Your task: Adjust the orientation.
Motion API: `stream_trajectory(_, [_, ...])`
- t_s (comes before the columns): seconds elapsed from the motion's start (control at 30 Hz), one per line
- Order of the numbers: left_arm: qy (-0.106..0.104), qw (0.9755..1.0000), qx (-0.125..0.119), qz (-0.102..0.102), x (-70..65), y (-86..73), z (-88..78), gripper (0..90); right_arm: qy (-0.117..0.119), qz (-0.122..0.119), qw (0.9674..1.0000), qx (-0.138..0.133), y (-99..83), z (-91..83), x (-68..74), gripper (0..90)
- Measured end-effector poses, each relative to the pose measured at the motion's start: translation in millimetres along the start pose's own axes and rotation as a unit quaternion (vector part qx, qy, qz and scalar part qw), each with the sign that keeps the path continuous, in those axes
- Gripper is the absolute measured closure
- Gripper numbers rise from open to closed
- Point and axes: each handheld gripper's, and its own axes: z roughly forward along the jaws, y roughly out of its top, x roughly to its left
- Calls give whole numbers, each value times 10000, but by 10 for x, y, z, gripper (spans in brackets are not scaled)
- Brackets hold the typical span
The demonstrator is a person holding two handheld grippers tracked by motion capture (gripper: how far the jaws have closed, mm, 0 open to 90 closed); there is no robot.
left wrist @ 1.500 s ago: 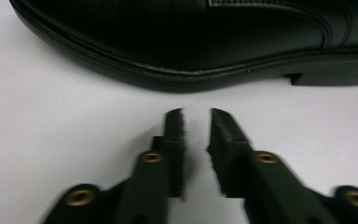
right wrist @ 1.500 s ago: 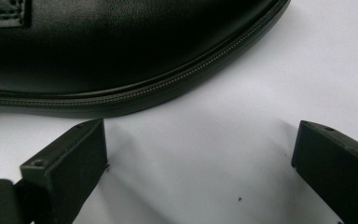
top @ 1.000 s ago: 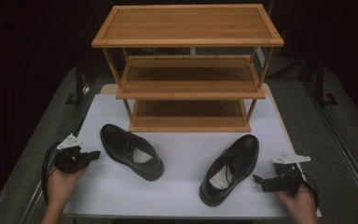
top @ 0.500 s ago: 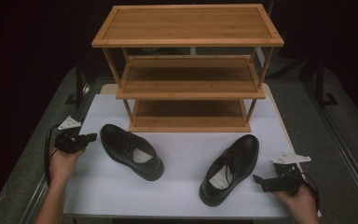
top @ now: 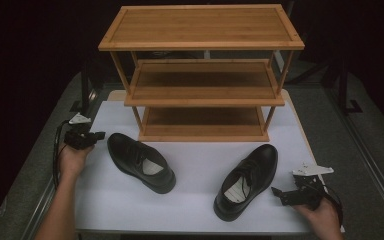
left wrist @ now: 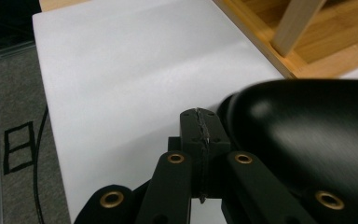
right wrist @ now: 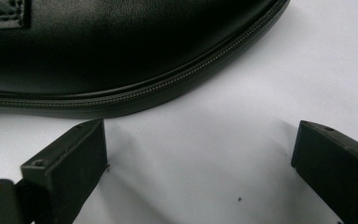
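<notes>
Two black leather shoes lie on the white mat (top: 195, 175) in front of a three-tier wooden shoe rack (top: 202, 75). The left shoe (top: 140, 161) points its toe to the far left. My left gripper (top: 99, 135) is shut with nothing in it, its tip just left of that toe. In the left gripper view the pressed-together jaws (left wrist: 200, 128) sit beside the glossy toe (left wrist: 307, 140). The right shoe (top: 245, 180) lies toe toward the rack. My right gripper (top: 276, 192) stands open just right of it. Its pads (right wrist: 70, 163) rest near the shoe's welt (right wrist: 121, 46).
The rack's bottom shelf (top: 205, 122) sits behind both shoes, and its base board and a post (left wrist: 303, 32) show close to the left gripper. Grey carpet (top: 35, 170) borders the mat on the left, with a metal rail (top: 375, 165) at the right.
The left hand has carried its shut gripper away from the near edge, farther up the mat to beside the left shoe's toe. The right hand and both shoes kept still.
</notes>
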Motion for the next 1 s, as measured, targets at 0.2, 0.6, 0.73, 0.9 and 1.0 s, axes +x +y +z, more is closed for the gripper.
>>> stream_trajectory(0.2, [-30, 9999, 142, -88, 20, -55, 155, 899, 3, 3, 10000, -6, -1, 0, -1, 29])
stream_trajectory(0.6, [-174, 9997, 144, 62, -128, -16, 210, 900, 5, 7, 10000, -4, -1, 0, -1, 29])
stream_trajectory(0.73, [-331, 9992, 118, 199, -270, 21, 256, 900, 4, 6, 10000, -5, -1, 0, -1, 29])
stream_trajectory(0.9, [-467, 9982, 135, 357, -439, 60, 290, 900, 4, 3, 10000, -6, -1, 0, -1, 29])
stream_trajectory(1.0, [-577, 9973, 135, 433, -554, 76, 310, 900, 4, 2, 10000, -8, -2, 0, -1, 29])
